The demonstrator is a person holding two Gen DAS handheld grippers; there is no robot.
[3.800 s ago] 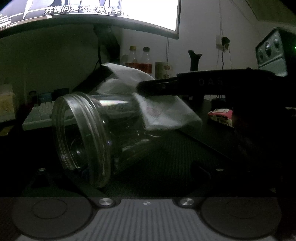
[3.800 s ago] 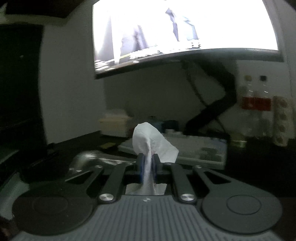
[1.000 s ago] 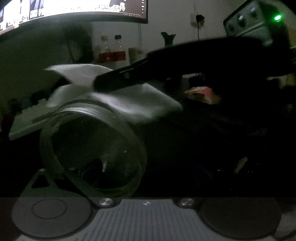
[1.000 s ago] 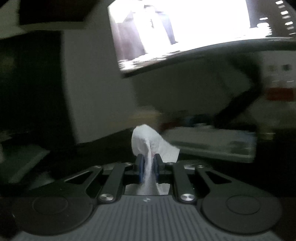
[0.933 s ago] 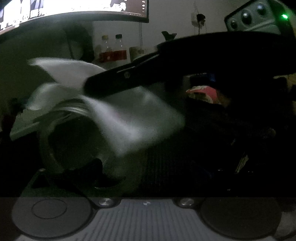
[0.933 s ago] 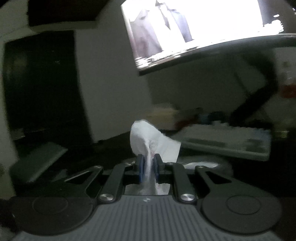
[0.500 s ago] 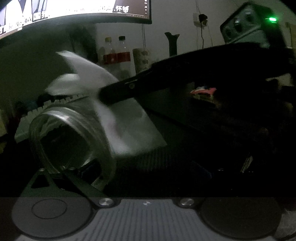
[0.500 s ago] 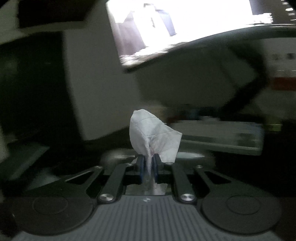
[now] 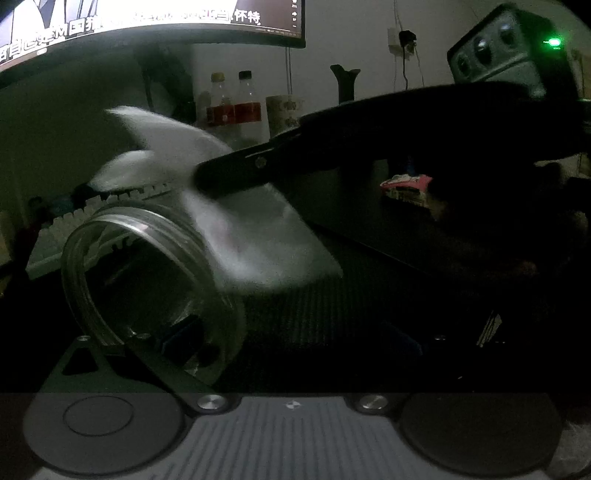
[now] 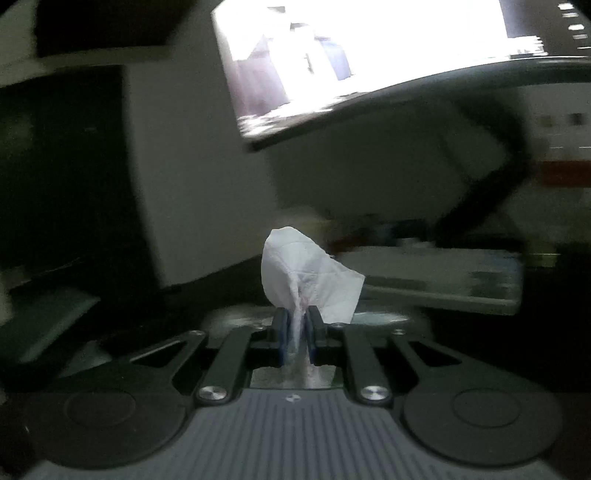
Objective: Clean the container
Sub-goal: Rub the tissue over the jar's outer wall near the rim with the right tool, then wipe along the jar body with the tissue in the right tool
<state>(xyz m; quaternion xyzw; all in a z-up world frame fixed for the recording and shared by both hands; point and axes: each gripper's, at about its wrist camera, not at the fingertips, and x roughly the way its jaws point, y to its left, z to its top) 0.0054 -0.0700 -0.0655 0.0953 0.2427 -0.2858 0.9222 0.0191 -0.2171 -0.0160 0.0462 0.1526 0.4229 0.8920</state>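
Two views cover a dim room lit mostly by a bright monitor [image 9: 147, 18] hanging over a dark surface [image 9: 332, 314].

From the left wrist we see a clear glass jar [image 9: 147, 280] lying tilted with its threaded mouth toward the camera, low and left in the frame. One finger of our left gripper [image 9: 177, 343] crosses in front of the jar's lower rim and a blue pad shows through the glass, but the second finger is lost in the dark, so we cannot tell whether the jaws are clamped on the jar. A white tissue [image 9: 251, 236], blurred, lies against the jar's upper right side, held by the dark right gripper [image 9: 236, 173] reaching in from the right. Behind stand a pale keyboard [image 9: 74, 221], two bottles [image 9: 236, 107] with red labels against the wall, and a device with a green light [image 9: 506, 51] at the upper right.

From the right wrist we see what the other view hides: the right gripper's [image 10: 295, 328] jaws pressed together on the tissue [image 10: 306, 277], which puffs above the blue pads. The monitor [image 10: 369, 51] and keyboard [image 10: 436, 280] are smeared here, and only a blurred pale patch shows beneath the tissue.
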